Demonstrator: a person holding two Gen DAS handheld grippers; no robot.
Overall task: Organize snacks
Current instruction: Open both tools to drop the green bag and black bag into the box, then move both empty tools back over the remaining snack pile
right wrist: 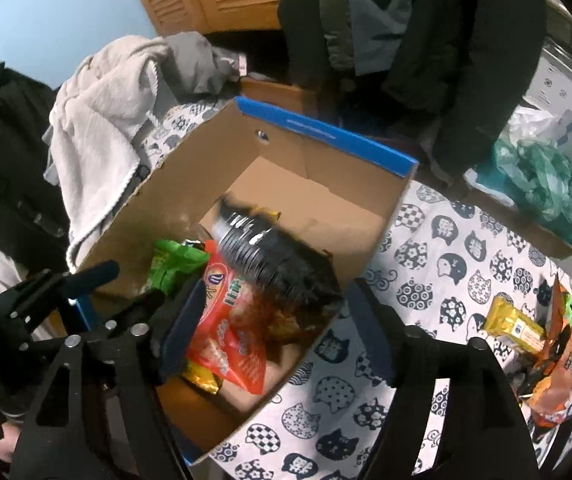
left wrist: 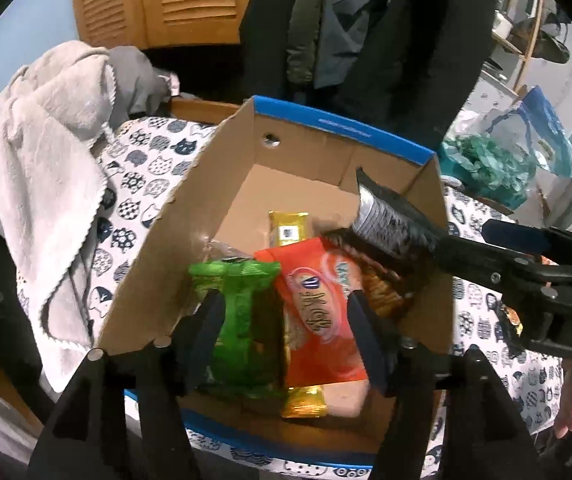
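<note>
Cardboard box (left wrist: 190,216) with a blue rim sits on the cat-print desk (right wrist: 438,264); inside lie a green packet (left wrist: 242,312), an orange packet (left wrist: 318,312) and a gold bar (left wrist: 288,230) partly under them. Black packet (right wrist: 270,256) is over the box's right half, motion-blurred; whether it is resting on the pile or mid-drop cannot be told. In the left wrist view its long axis slants from the far right corner of the box toward your right claw (right wrist: 274,328); its near end meets that claw, but the frames do not show whether the fingers pinch it; in the right wrist view the right claw's fingers stand well apart with the packet between and ahead of them. Left claw (left wrist: 286,328) hovers over the box's near edge, fingers apart, nothing gripped; green and orange packets lie straight ahead of it. More snacks (right wrist: 534,332), a yellow bar and orange packets, wait on the desk to the right of the box, well apart from it; your right hand is the nearer one for those.
</note>
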